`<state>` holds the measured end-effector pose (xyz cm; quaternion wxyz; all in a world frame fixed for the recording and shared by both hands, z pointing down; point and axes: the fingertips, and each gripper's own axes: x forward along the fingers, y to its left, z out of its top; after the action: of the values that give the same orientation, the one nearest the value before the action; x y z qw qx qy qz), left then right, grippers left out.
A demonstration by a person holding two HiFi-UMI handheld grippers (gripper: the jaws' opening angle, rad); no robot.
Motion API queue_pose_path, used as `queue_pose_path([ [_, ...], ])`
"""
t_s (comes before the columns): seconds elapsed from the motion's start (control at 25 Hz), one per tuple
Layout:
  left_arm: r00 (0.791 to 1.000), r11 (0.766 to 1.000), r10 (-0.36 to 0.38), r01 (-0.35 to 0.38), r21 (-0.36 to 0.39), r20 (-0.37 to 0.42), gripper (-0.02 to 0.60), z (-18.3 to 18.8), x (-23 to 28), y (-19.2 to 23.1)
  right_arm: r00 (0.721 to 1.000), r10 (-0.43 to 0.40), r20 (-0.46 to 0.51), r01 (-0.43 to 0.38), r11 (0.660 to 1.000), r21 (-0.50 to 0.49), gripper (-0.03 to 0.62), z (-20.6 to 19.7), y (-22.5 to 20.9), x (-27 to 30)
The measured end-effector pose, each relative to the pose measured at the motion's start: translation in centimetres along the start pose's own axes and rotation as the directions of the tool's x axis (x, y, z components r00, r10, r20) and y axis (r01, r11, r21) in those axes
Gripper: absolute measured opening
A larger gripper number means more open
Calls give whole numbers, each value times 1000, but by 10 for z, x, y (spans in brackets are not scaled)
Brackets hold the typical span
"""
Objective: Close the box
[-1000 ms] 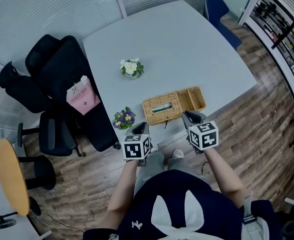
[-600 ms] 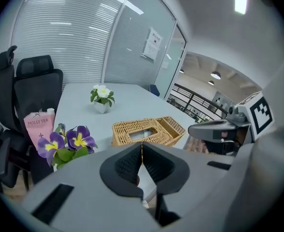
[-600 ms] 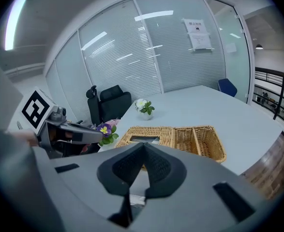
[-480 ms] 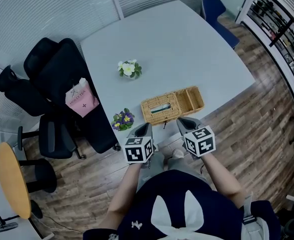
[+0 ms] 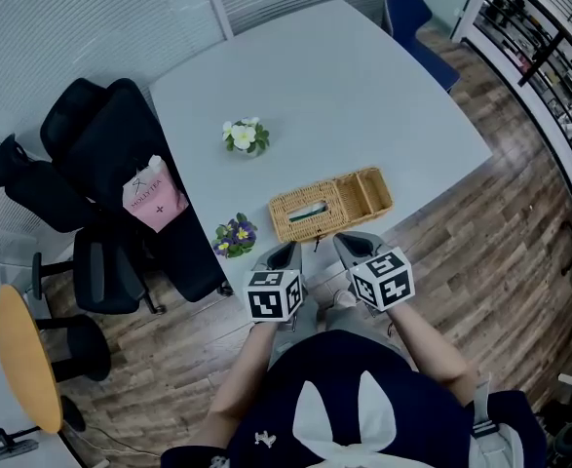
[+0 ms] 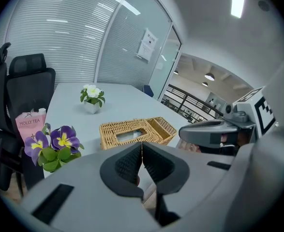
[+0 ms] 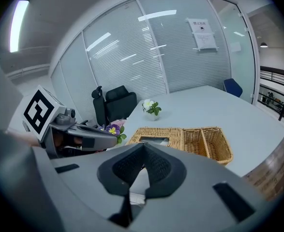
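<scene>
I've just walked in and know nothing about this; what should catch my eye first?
The woven wicker box near the front edge of the pale table stands out. Just before it, the left gripper and right gripper hover, both shut and empty. Small purple flowers sit left of the box.

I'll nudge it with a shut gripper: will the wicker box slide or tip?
The wicker box sits low and wide, flat on the smooth table, so it probably slides rather than tips. Woven, with open compartments, it looks light; a push at one end may swivel it.
</scene>
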<state>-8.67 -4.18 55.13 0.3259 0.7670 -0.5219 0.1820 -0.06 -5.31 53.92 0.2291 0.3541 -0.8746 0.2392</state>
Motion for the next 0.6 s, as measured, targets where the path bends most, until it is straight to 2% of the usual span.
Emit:
queue_pose_path([
  [0.6,1000,999,-14,15,28,-27,25,-4,8,-4,1000,7,-14,-8,1000,-21,3,-4,-2,2],
])
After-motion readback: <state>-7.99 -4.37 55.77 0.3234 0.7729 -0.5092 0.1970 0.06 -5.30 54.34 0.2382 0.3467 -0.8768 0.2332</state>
